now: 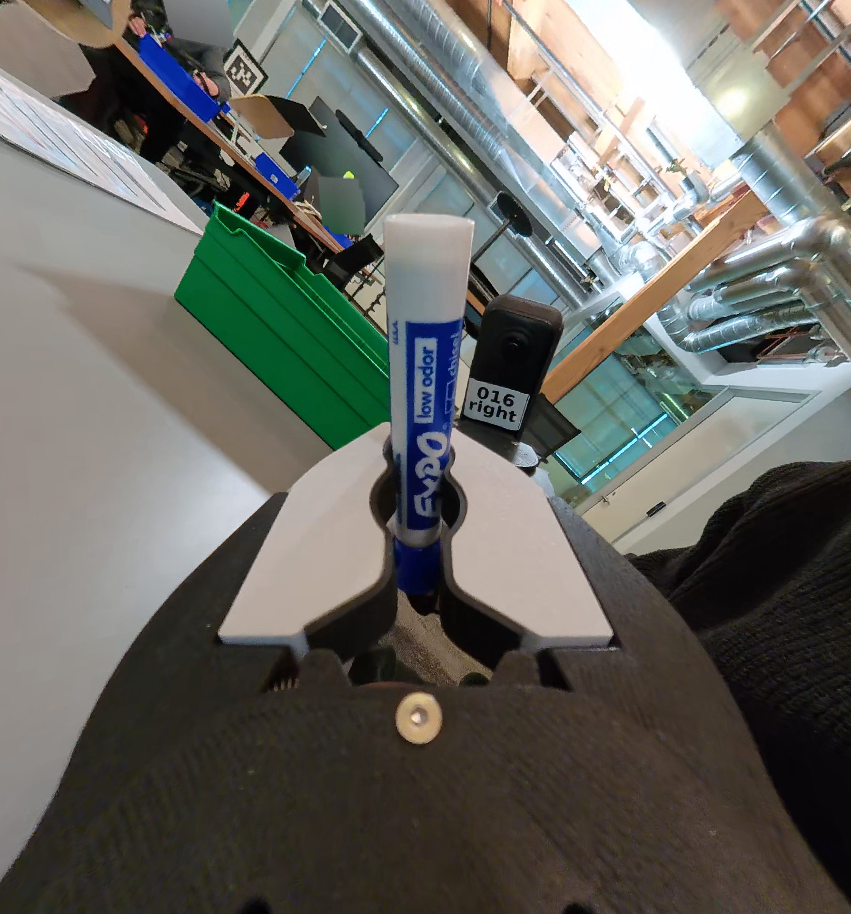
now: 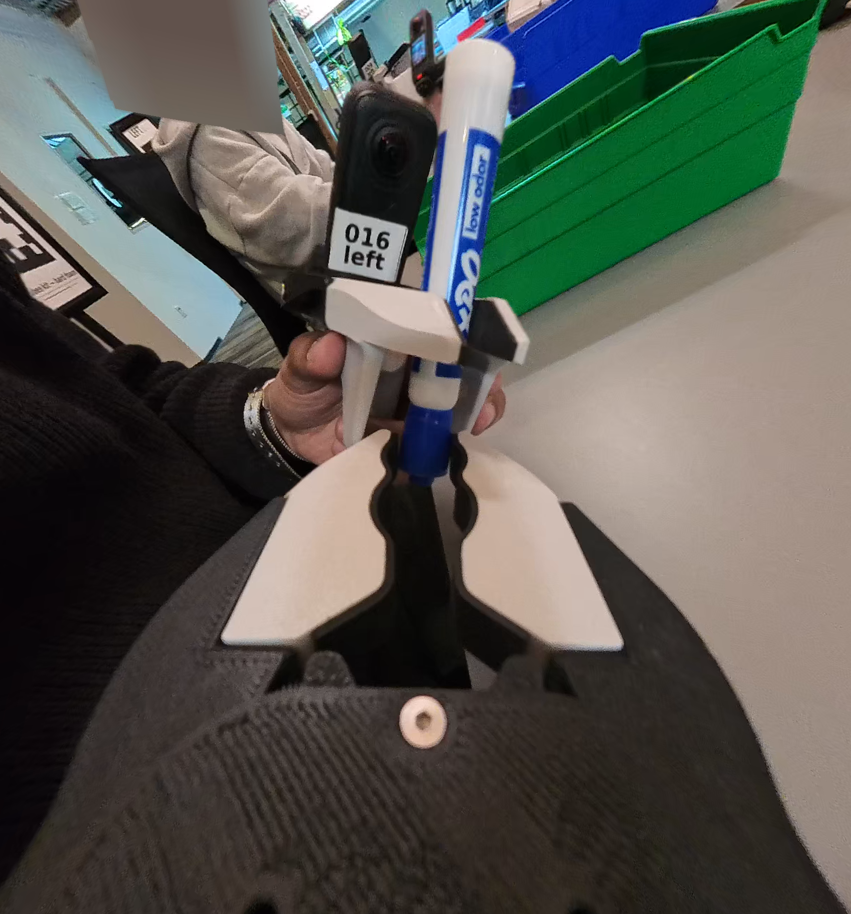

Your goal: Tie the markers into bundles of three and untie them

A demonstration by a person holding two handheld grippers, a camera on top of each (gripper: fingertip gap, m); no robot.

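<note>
My left gripper (image 1: 418, 445) is shut on a whiteboard marker (image 1: 426, 306) with a white barrel and blue label. It holds the marker upright, with the uncapped blue neck (image 1: 413, 559) toward the camera. In the right wrist view, a hand (image 2: 310, 395) holds that left gripper (image 2: 468, 336) with the marker (image 2: 468, 148) clamped mid-barrel. The marker's blue nib end (image 2: 423, 445) hangs between the fingertips of my right gripper (image 2: 426, 445). The right jaws stand slightly apart with small gaps on both sides of the nib end. The right gripper's camera (image 1: 512, 356) shows behind the marker.
A green plastic bin (image 2: 636, 188) sits on the grey table (image 2: 710, 494) beyond the grippers and also shows in the left wrist view (image 1: 275, 336). A blue bin (image 2: 586, 29) lies behind it. A black-sleeved arm (image 1: 784, 569) is close by. A seated person in grey (image 2: 255, 198) is behind. Tip to tip, the grippers are about 6 cm apart.
</note>
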